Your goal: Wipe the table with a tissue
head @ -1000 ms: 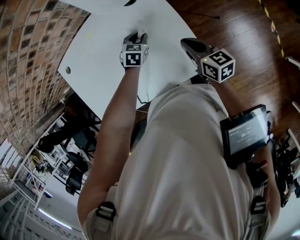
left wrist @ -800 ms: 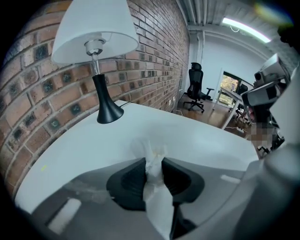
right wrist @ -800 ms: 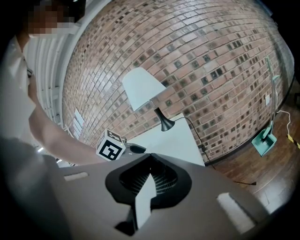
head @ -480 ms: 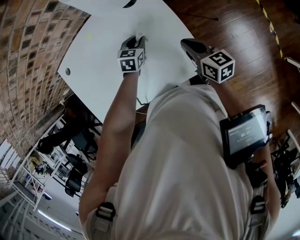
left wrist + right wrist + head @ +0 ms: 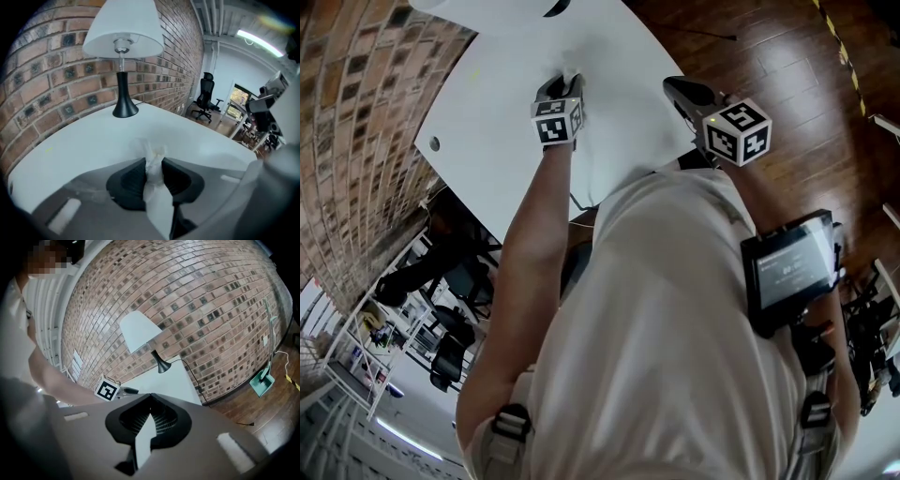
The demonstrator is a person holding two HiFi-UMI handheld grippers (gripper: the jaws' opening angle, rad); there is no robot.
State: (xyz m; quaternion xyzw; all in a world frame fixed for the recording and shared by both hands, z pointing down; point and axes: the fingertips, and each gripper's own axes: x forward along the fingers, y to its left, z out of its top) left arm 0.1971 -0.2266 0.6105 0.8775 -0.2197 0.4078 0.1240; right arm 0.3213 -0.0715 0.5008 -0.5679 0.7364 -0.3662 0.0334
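Observation:
My left gripper (image 5: pixel 564 84) points down at the white table (image 5: pixel 502 103) and is shut on a crumpled white tissue (image 5: pixel 572 73). In the left gripper view the tissue (image 5: pixel 155 187) is pinched between the black pads, and its bunched end sticks out past the tips (image 5: pixel 152 161) onto the tabletop (image 5: pixel 84 140). My right gripper (image 5: pixel 675 89) hovers near the table's right edge, apart from the tissue. In its own view the jaws (image 5: pixel 151 397) meet at the tips with nothing between them.
A lamp with a white shade and a black base (image 5: pixel 123 61) stands at the table's far side by the brick wall (image 5: pixel 56 79); it also shows in the right gripper view (image 5: pixel 140 331). Dark wood floor (image 5: pixel 787 56) lies to the right. Office chairs (image 5: pixel 205 96) stand beyond.
My left gripper has slid a little to the left across the table with the tissue and rolled slightly. The right gripper has stayed still.

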